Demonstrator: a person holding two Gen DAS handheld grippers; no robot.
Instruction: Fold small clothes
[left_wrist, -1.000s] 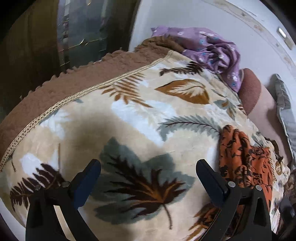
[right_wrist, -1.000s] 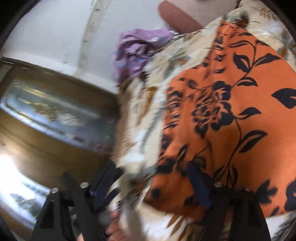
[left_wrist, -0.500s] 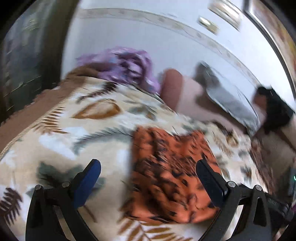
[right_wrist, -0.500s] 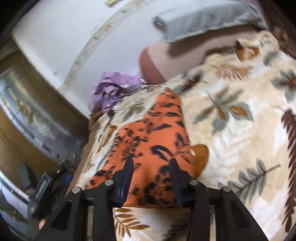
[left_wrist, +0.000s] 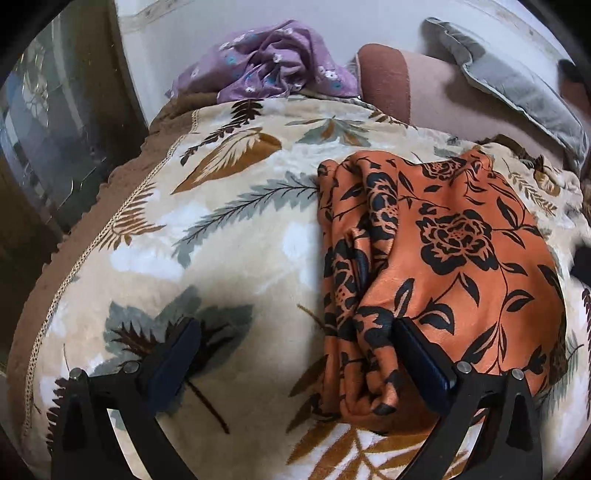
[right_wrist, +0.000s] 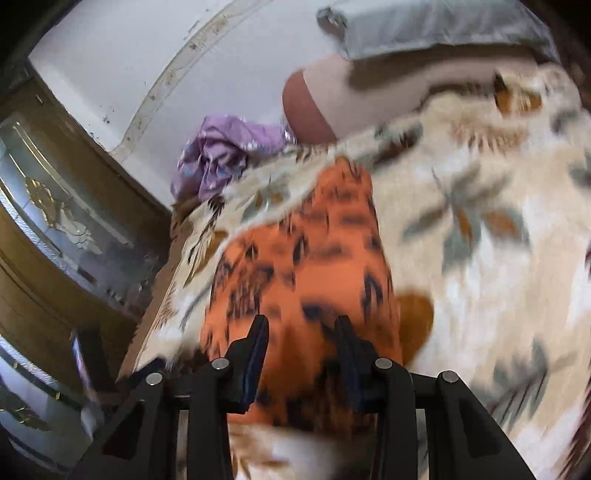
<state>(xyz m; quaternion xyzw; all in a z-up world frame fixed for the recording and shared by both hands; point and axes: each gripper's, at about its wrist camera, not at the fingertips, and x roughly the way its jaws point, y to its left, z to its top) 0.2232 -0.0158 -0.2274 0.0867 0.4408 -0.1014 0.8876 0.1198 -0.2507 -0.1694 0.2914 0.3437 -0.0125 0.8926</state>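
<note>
Jaws: left gripper (left_wrist: 295, 350) wide apart beside orange garment (left_wrist: 443, 258); right gripper (right_wrist: 301, 341) narrowly parted, seemingly empty, blurred.

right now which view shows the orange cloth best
The left wrist view: the orange cloth is sharp there, with its folds and black flower print clear. The right wrist view shows it motion-blurred, its near end behind the right gripper.

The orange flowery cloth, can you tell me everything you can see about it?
The orange flowery cloth is smooth, slightly shiny fabric printed with black roses, leaves and vines. It lies folded on the leaf-patterned blanket, flat on top, with bunched, wrinkled layers along its left edge. The left hand-held gripper is open, one finger resting against the cloth's near edge. The right hand-held gripper hovers over it, half open; that view is blurred.
</note>
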